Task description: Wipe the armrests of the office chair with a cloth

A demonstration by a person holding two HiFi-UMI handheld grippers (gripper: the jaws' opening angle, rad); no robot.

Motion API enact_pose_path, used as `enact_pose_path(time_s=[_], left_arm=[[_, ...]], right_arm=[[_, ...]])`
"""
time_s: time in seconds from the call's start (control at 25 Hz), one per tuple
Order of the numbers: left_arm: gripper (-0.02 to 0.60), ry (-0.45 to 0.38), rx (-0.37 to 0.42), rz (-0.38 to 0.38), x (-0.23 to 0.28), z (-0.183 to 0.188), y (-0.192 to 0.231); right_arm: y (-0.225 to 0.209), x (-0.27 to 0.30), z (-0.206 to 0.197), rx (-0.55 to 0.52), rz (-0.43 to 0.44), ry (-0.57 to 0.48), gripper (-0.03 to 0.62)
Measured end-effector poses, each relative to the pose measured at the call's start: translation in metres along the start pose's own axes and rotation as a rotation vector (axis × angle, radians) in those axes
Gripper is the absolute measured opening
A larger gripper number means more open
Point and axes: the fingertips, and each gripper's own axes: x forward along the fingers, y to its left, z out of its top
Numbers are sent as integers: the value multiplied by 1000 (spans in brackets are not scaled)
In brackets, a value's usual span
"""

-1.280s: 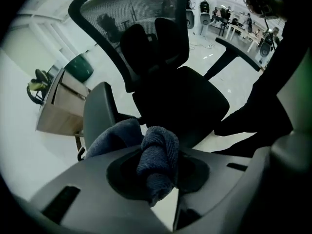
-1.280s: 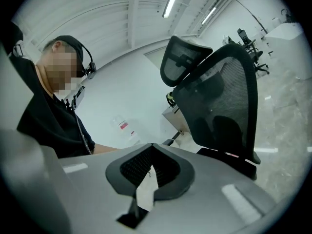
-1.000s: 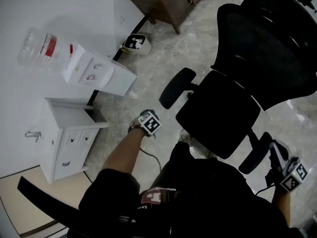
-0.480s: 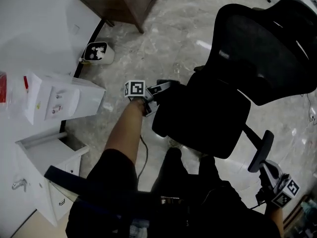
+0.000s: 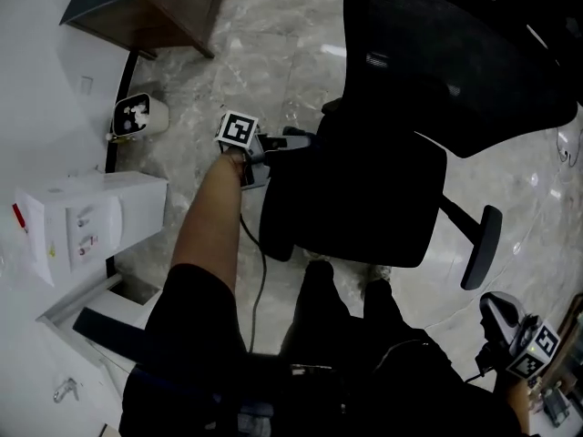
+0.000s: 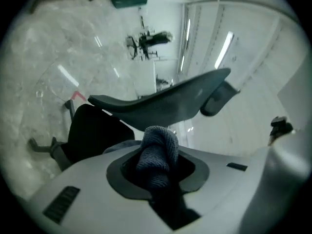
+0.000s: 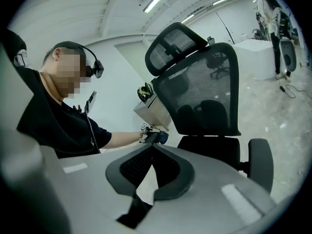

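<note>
Left gripper point(image 5: 270, 156) clamped on a bunched blue-grey cloth point(image 6: 157, 152), held at the left-hand armrest point(image 6: 165, 104) of the chair point(image 5: 364, 189); contact not discernible. Right gripper point(image 5: 499, 309): jaws together, empty, low beside the person, apart from the right-hand armrest point(image 5: 481, 244).

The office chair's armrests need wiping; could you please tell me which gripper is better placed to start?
Left. The left gripper grips the cloth right by an armrest; the right gripper holds nothing and hangs apart from the other armrest.
</note>
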Motion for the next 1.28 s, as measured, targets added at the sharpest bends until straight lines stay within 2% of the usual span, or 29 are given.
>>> enact_pose_path(time_s=[0.08,0.24,0.36,0.44,0.56,0.64,0.72,0.8,0.84,0.88,0.96,1.0,1.08,1.12,1.16,1.2,1.24,1.28], left_arm=[[89,215,160,170,14,-6,0],[89,654,578,539,32,-23,-1],[89,967,911,736,42,-42,0],[89,1170,1095,824,43,-59,0],[89,1425,1333,875,50,-82,-3],[89,1570,1443,861,54,-101,-4],[89,1712,1441,764,49,-143,-13],[89,1830,1356,631,38,-201,-26],[89,1860,1332,597,35,-224,-31],[87,1869,1327,593,34,-241,-34],[84,1853,1300,620,36,-271,-42],[84,1840,1246,616,38,-293,-49],[86,1800,1087,580,41,-344,-69],[86,1752,1017,569,44,-368,-79],[86,1670,967,562,52,-390,-88],[86,1549,928,555,63,-409,-99],[86,1383,898,543,77,-420,-112],[85,1175,874,529,93,-421,-131]], right_arm=[[1,-6,1,-8,1,-8,2],[1,-20,0,-29,-1,-39,2],[3,-28,0,-53,8,-63,2],[6,-34,1,-67,13,-73,2],[13,-48,1,-67,14,-104,2],[18,-58,-1,-71,16,-128,2],[24,-67,-5,-79,26,-146,2],[28,-77,-8,-92,41,-163,2],[28,-82,-7,-100,53,-179,2],[28,-87,-4,-110,70,-200,2],[28,-105,1,-134,109,-234,2],[27,-118,4,-150,128,-247,2],[22,-148,11,-184,159,-277,2],[17,-165,16,-200,171,-296,2],[11,-182,21,-217,181,-313,2],[6,-200,25,-235,190,-329,2],[1,-216,29,-257,197,-341,2],[-2,-231,33,-281,201,-351,2]])
